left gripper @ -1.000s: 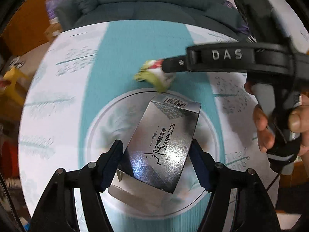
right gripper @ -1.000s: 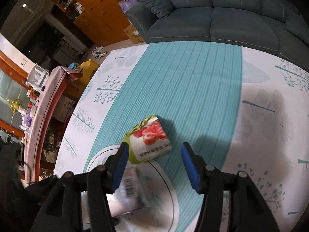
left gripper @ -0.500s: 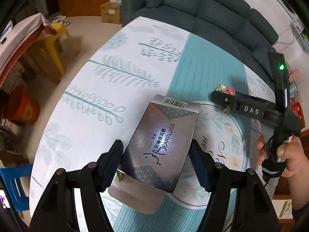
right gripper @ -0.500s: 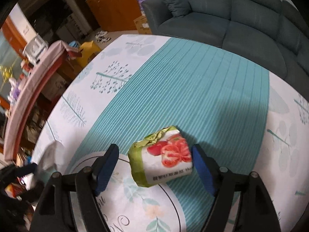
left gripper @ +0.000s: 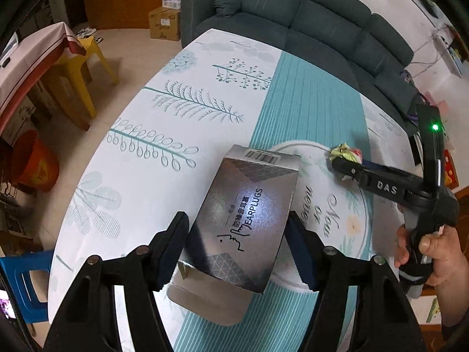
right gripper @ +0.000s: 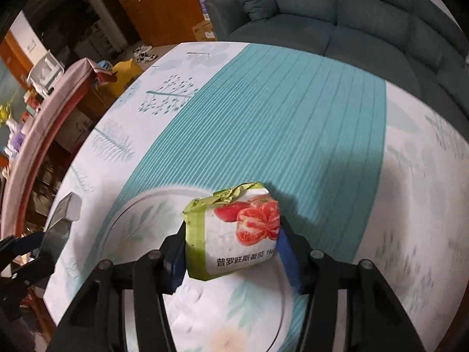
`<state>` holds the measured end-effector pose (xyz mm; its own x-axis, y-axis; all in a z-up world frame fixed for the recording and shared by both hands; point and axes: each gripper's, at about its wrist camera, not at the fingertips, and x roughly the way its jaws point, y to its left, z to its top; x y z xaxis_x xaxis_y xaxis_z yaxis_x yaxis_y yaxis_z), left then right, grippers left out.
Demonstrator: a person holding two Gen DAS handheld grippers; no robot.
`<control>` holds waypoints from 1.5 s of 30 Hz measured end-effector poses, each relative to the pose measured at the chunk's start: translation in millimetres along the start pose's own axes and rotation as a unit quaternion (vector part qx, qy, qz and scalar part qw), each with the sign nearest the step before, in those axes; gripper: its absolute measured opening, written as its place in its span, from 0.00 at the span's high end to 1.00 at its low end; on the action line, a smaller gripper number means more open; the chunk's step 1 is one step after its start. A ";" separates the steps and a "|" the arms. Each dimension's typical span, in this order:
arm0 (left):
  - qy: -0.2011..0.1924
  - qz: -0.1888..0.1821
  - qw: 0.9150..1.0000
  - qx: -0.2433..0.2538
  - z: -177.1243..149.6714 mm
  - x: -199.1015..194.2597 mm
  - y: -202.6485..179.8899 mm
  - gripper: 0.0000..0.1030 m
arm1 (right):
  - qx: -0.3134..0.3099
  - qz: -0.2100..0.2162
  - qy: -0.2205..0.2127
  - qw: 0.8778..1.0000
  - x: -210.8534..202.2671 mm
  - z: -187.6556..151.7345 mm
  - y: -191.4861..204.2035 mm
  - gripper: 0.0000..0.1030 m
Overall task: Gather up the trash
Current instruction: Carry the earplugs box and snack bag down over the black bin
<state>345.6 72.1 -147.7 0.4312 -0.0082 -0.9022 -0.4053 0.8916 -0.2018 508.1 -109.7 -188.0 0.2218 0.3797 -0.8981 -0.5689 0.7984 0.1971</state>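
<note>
Left hand-held gripper [left gripper: 237,252]: silver earplug box [left gripper: 244,226] is clamped between the pads at lower centre of the left view, carried clear of the table [left gripper: 164,135], presumably for removal as trash; the jaws are closing a little further on it. One end flap hangs open at the bottom of the frame.

Right hand-held gripper [right gripper: 231,252]: jaws are closing on a crumpled tomato wrapper [right gripper: 234,234] at lower centre of the right view, pads against its 2 sides. The wrapper is gripped by its flat flanks, likely because the crumpled top offers no firm hold. Whether it is lifted or resting on the table cannot be told.

In the left view, the right gripper is seen at right of frame, held by a hand [left gripper: 433,252].

Count: 2 trash items, 1 per gripper; 2 grippers; 1 table. No bin is seen.
</note>
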 end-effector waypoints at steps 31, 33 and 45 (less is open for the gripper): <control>0.044 -0.139 0.964 0.221 -251.0 -149.8 99.1 0.38 | 0.237 -0.002 -0.007 0.971 -129.9 -352.2 220.9 0.47; 0.056 -0.146 0.962 0.224 -268.1 -148.7 103.1 0.38 | 0.247 -0.004 0.012 0.969 -125.2 -371.3 228.9 0.47; 0.104 -0.113 0.969 0.191 -346.8 -39.1 116.4 0.38 | 0.292 -0.034 0.076 0.953 -21.7 -454.2 202.2 0.47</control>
<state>1.9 19.2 -268.1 0.2853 -0.2789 -0.9170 0.0265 0.9587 -0.2833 28.6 -168.6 -307.3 0.1000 0.2808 -0.9545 -0.0100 0.9596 0.2813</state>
